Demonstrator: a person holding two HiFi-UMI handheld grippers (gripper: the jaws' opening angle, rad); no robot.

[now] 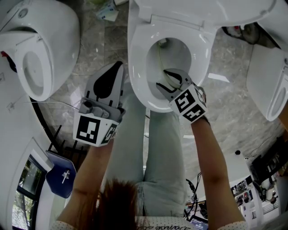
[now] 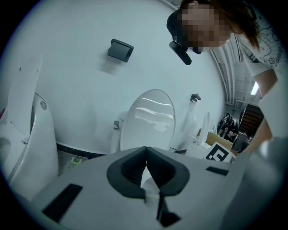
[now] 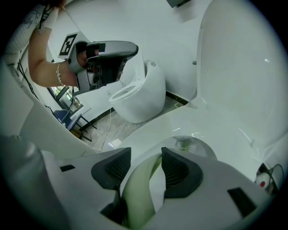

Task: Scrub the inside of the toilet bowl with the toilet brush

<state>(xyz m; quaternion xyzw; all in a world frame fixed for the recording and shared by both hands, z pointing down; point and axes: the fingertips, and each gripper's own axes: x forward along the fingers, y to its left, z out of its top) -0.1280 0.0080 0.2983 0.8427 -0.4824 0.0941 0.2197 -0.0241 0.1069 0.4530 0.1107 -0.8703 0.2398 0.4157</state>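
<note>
Right gripper view shows the right gripper (image 3: 146,158) clamped on the green brush (image 3: 137,193), whose head sits inside the toilet bowl (image 3: 216,130). The left gripper (image 2: 146,165) has its jaws together, with nothing between them.

**Surroundings: fixtures and floor**

A second white toilet (image 1: 45,40) stands at the left, seat ring exposed. Part of a third white toilet (image 1: 270,76) shows at the right edge. The floor (image 1: 94,45) is grey, marble-patterned stone. A small pale box (image 1: 108,13) lies on it near the top edge, beside the left unit. A thin white cable (image 1: 49,103) runs across the floor below that unit. A blue chair (image 1: 63,177) sits at the lower left. A dark rectangular fitting (image 2: 120,49) is mounted on the white wall. Pale jeans (image 1: 166,152) fill the lower centre.
</note>
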